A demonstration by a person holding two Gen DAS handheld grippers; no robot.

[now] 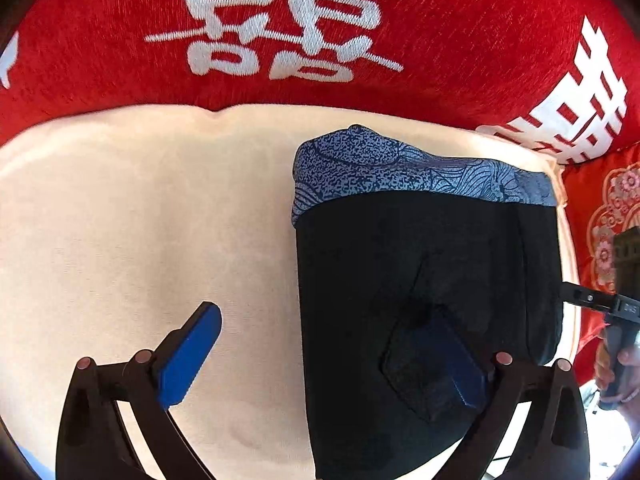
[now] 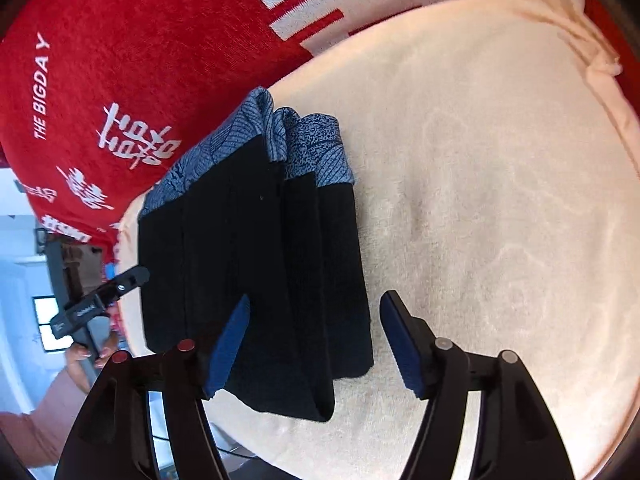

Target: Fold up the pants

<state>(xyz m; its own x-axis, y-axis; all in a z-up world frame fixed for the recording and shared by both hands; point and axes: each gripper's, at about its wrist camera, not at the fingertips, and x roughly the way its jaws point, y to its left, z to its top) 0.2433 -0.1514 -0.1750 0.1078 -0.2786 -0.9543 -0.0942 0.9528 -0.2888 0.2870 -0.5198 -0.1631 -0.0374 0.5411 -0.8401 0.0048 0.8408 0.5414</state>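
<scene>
Left wrist view looks down on the pants (image 1: 428,272), folded into a compact black block that lies in the right half of the frame on a cream cloth (image 1: 140,220). A blue patterned band (image 1: 400,168) runs across the top edge of the block. Behind the cream cloth, across the upper part of the frame, spreads a red cover (image 1: 100,40) with large white characters. The left tongs (image 1: 324,352) stand wide apart: one blue finger sits over bare cream cloth at lower left, the other lies over the black fabric at lower centre-right (it is dark against the cloth, so whether it touches cannot be told). Nothing is pinched between them. At the right edge part of the other tool and a hand (image 1: 616,368) show.

In the right wrist view the same folded pants (image 2: 256,264) sit left of centre, several stacked layers showing at their near edge, the patterned band (image 2: 312,152) toward the upper middle. The right tongs (image 2: 316,344) are parted; the left blue finger (image 2: 228,348) rests over the black fabric and the right one over cream cloth (image 2: 500,200), with the block's near corner between them but not squeezed. A hand (image 2: 84,360) shows at lower left.
</scene>
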